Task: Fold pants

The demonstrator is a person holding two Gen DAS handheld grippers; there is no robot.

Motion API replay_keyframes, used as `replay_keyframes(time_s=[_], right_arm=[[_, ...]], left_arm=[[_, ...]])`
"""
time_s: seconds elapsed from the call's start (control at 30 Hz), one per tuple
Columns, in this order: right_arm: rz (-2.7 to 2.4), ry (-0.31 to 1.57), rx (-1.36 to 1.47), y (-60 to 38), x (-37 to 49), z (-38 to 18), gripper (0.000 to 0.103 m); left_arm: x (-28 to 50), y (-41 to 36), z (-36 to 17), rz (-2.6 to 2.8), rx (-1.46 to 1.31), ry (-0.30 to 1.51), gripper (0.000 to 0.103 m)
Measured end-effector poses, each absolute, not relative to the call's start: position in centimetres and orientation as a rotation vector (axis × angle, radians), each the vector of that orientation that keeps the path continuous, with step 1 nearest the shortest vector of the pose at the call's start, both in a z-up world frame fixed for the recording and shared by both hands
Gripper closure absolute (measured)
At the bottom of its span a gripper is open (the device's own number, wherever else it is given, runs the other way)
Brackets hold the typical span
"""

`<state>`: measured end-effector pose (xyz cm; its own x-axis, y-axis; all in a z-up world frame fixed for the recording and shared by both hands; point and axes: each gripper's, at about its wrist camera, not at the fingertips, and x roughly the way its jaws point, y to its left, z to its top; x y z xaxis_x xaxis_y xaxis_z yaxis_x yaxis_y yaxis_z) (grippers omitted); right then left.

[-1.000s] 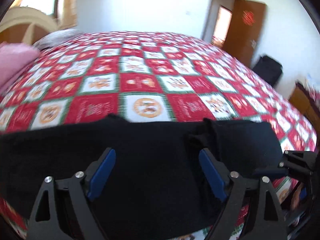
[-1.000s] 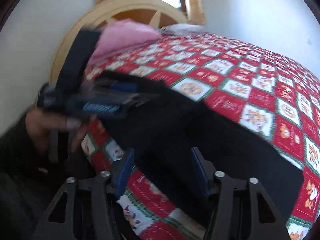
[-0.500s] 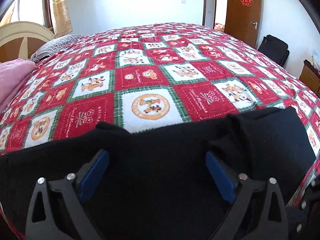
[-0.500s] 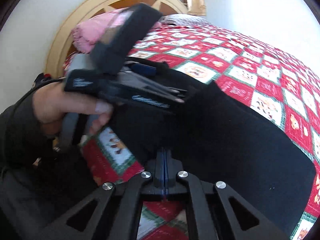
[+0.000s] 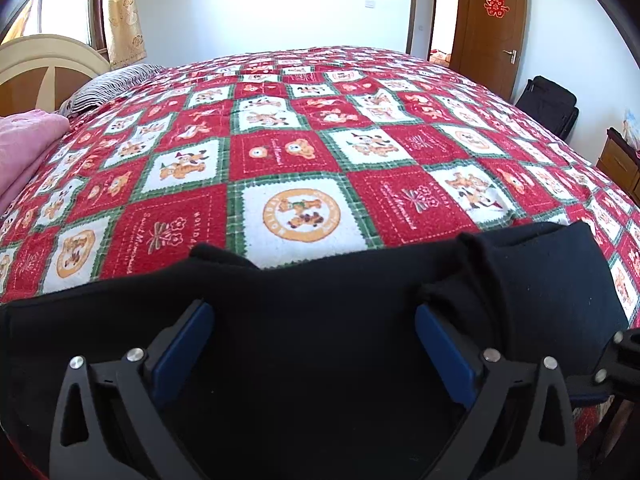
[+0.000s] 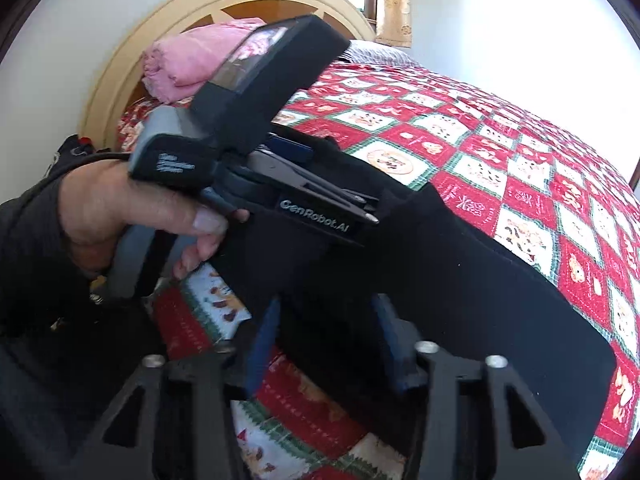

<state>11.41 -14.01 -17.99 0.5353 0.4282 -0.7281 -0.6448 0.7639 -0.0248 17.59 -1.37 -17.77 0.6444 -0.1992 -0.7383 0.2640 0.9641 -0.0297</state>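
Black cotton pants (image 5: pixel 320 320) lie as a long folded strip on the checked bedspread (image 5: pixel 280 160); cross-folds appear left. Left gripper (image 5: pixel 314 344) jaws spread wide, just opened; right gripper (image 6: pixel 326 340) jaws part-open, just reopening, fabric between, unpinched.

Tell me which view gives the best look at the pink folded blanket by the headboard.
The right wrist view: the pink blanket shows as a rolled bundle against the headboard, though the left gripper's body covers its right end. The left wrist view catches only a cropped edge of it at the left border.
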Motion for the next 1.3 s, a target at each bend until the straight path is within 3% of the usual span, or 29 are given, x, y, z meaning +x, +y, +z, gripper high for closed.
replay_keyframes(time_s=[0.03,0.1,0.17,0.83,0.87,0.9,0.97,1.07,1.13,1.3], right_arm=[[0.638,0.780,-0.298,-14.1,11.9,-18.2,0.079],[0.643,0.785,-0.276,-14.2,12.3,-18.4,0.083],[0.667,0.786,-0.279,-14.1,12.0,-18.2,0.098],[0.687,0.742,-0.444,-12.6,9.4,-19.3,0.095],[0.693,0.747,-0.451,-12.6,9.4,-19.1,0.088],[0.703,0.760,-0.449,-12.7,9.3,-18.9,0.083],[0.716,0.780,-0.447,-13.2,8.9,-18.3,0.055],[0.714,0.776,-0.449,-14.7,7.8,-17.4,0.053],[0.699,0.779,-0.434,-16.0,7.1,-17.2,0.052],[0.645,0.813,-0.351,-18.7,7.2,-18.3,0.051]], left_arm=[[17.6,-1.4,-17.8,-0.264,0.083,0.830,0.000],[17.6,-1.4,-17.8,-0.264,0.083,0.829,0.000],[17.7,-1.4,-17.8,-0.266,0.082,0.828,0.000],[15.9,-0.4,-15.7,-0.352,-0.100,0.800,0.000],[16.1,-1.1,-15.9,-0.374,-0.090,0.815,0.001],[16.1,-1.6,-16.0,-0.388,-0.084,0.826,0.008],[16.3,-2.8,-16.5,-0.445,-0.076,0.857,0.027],[16.0,-4.7,-16.8,-0.467,-0.024,0.857,0.032],[16.0,-5.6,-16.7,-0.489,-0.013,0.859,0.053],[15.6,-6.2,-16.5,-0.507,-0.007,0.859,0.090]])
